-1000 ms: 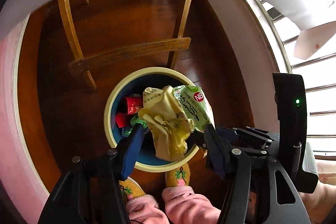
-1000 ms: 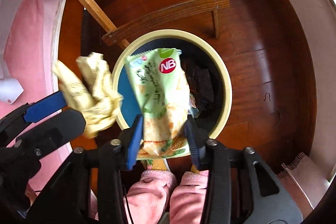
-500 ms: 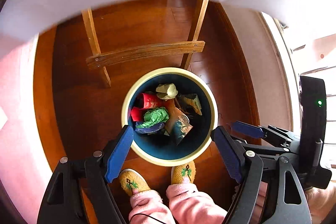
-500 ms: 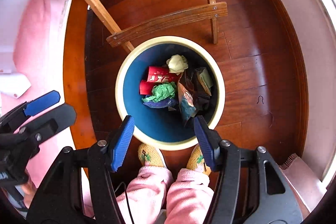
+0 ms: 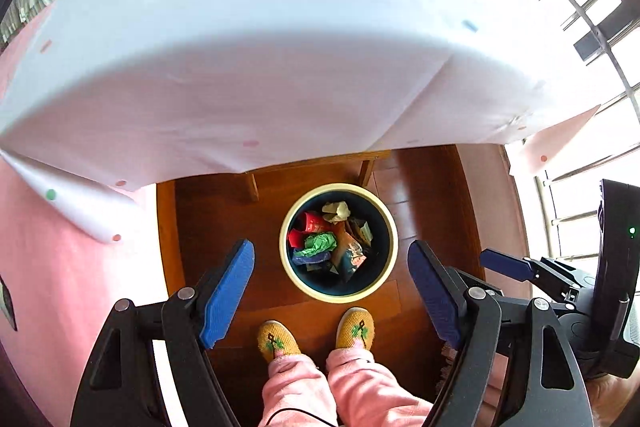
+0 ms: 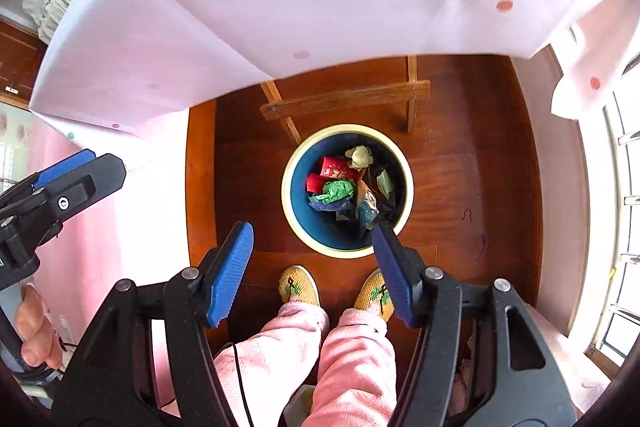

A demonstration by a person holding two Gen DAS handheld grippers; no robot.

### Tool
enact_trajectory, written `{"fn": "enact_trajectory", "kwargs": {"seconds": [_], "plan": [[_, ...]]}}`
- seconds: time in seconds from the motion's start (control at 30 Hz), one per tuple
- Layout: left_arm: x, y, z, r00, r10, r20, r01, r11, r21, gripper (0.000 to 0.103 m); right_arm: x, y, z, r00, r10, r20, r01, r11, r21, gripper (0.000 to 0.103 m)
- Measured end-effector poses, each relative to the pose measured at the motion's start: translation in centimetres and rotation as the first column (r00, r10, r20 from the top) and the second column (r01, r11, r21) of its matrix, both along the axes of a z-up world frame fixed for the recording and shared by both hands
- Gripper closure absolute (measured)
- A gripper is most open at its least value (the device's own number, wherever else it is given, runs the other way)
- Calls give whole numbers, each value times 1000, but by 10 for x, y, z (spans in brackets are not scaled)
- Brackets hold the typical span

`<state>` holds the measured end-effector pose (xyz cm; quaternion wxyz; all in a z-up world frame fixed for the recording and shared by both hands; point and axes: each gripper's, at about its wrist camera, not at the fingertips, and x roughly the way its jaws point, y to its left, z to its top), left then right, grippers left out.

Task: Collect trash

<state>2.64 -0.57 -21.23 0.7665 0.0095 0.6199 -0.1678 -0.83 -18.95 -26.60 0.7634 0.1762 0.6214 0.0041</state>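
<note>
Left gripper (image 5: 331,281): released, blue pads spread wide, nothing between them.
Right gripper (image 6: 314,269): released too, jaws apart and empty.
Trash bin (image 5: 390,269): round, cream rim, blue inside, standing on the wooden floor (image 5: 212,223) well below and ahead of both grippers, just beyond the person's slippers (image 5: 278,341).
Trash in the bin: a red wrapper (image 6: 334,169), a crumpled green piece (image 6: 340,190), a pale yellowish wad (image 6: 360,155) and darker wrappers toward the right gripper's side; all lie inside the rim, none on the floor around it.
Key relation: the surface (image 5: 240,47), under a white cloth, lies ahead of and above the bin, filling the upper part of both views; any further trash would lie up and forward of the grippers, not down. No trash shows on the part of the surface in view.
Nearer hand: cannot tell; both grippers hang side by side above the bin, the left one's side showing at the left edge of the right wrist view.
Long axis: the pieces are crumpled, with no clear one.
Writing: pale print on the red wrapper, too small to read; no brand legible.
Stage, as a judgement: a drop looks complete, with either more pieces to fetch or the job near done.
</note>
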Motion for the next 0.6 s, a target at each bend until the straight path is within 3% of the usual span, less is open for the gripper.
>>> {"fn": "enact_trajectory", "kwargs": {"seconds": [0.37,0.6], "plan": [[-22,10,155,991,41,131,-38,999,-22,22,-2,12,148,990,37,134,-35,999,-17,43],[-38,16,219,973,103,206,-100,995,-28,22,-13,12,230,971,50,236,-36,997,-62,43]]}}
